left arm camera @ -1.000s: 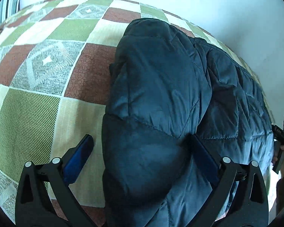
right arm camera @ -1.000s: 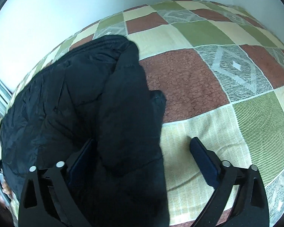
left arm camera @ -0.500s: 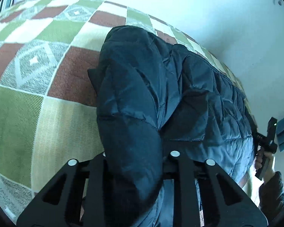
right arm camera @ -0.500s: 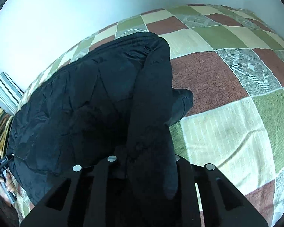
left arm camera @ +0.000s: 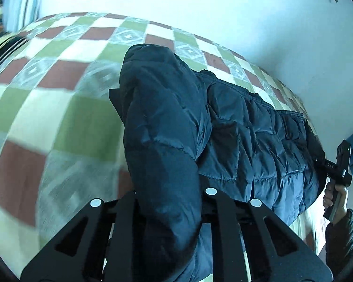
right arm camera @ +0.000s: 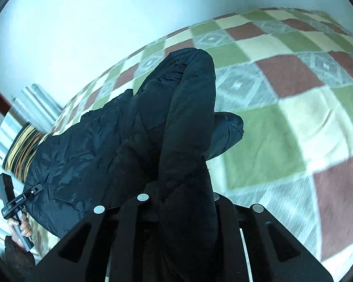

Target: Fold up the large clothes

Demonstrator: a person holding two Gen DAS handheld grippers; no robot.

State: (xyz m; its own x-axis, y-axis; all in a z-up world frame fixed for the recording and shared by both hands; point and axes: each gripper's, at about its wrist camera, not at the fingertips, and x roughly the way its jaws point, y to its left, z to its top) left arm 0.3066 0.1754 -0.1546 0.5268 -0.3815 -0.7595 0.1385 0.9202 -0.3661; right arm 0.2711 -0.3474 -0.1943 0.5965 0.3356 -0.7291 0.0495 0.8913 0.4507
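Jacket (left arm camera: 167, 127) pinched between both jaws

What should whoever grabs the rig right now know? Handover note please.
Left gripper: jaws have just been closing, now clamped on a fold of the dark puffer jacket.
Right gripper: the same, clamped on the jacket's other end.
Jacket: near edge raised, the rest lying on the checked bedspread along the wall.
Done: both ends gripped and picked up.
Left: carry the held edge over, lay it down, release, finish folding.
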